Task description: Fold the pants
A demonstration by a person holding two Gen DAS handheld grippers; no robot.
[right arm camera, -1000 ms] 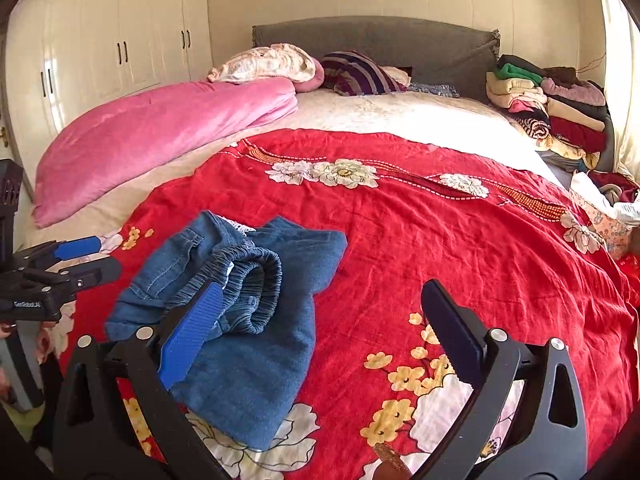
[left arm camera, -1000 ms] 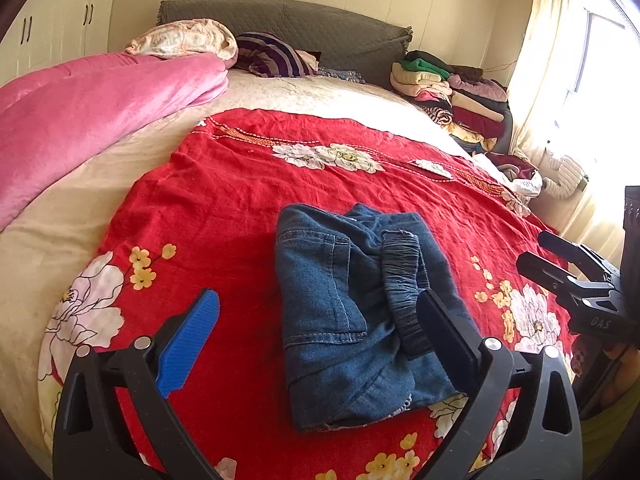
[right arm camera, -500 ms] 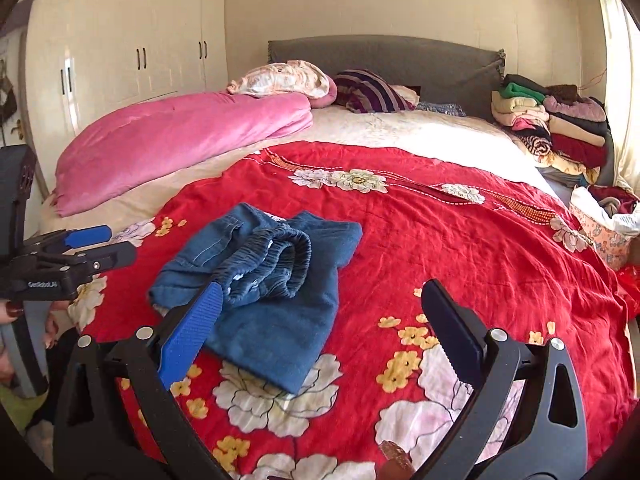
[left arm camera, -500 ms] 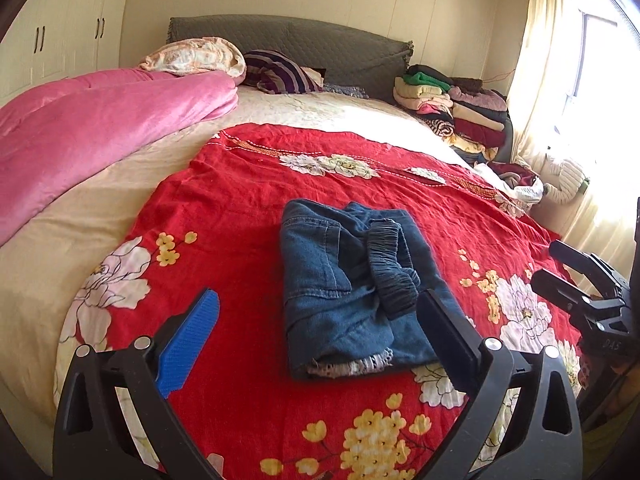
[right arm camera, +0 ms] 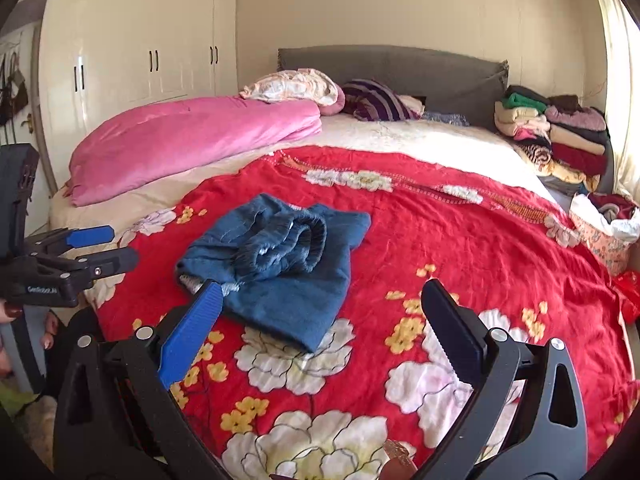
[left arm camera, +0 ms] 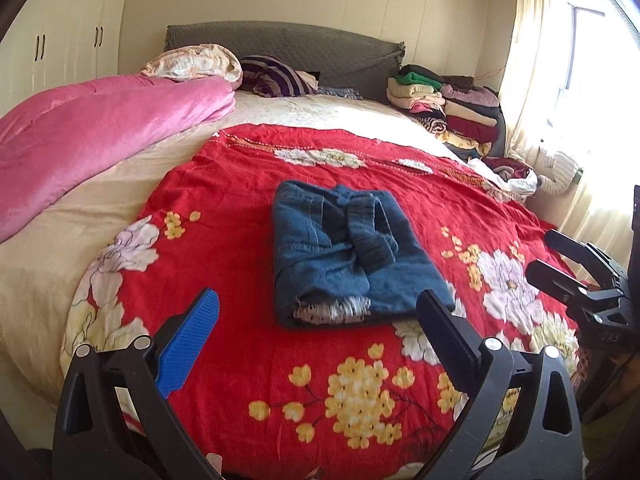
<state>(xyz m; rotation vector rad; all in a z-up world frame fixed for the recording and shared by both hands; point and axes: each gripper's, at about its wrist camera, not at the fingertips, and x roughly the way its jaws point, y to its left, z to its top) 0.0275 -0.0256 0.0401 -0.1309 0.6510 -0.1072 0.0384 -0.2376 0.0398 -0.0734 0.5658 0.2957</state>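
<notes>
We see the pants [left arm camera: 352, 256] folded into a blue denim bundle at the centre of the frame on the red cover [left arm camera: 224, 184], with the elastic waistband rolled loosely on top and a frayed hem poking out in front. That roll could spring open if we nudge it. Our left gripper [left arm camera: 316, 320] and right gripper [right arm camera: 320, 312] both hang clear, jaws apart, gripping nothing.

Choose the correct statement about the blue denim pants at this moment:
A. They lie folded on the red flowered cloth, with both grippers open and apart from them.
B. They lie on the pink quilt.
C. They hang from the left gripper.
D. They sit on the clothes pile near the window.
A: the pants lie folded on the red flowered cloth, and the left gripper and right gripper are both open, holding nothing.
</notes>
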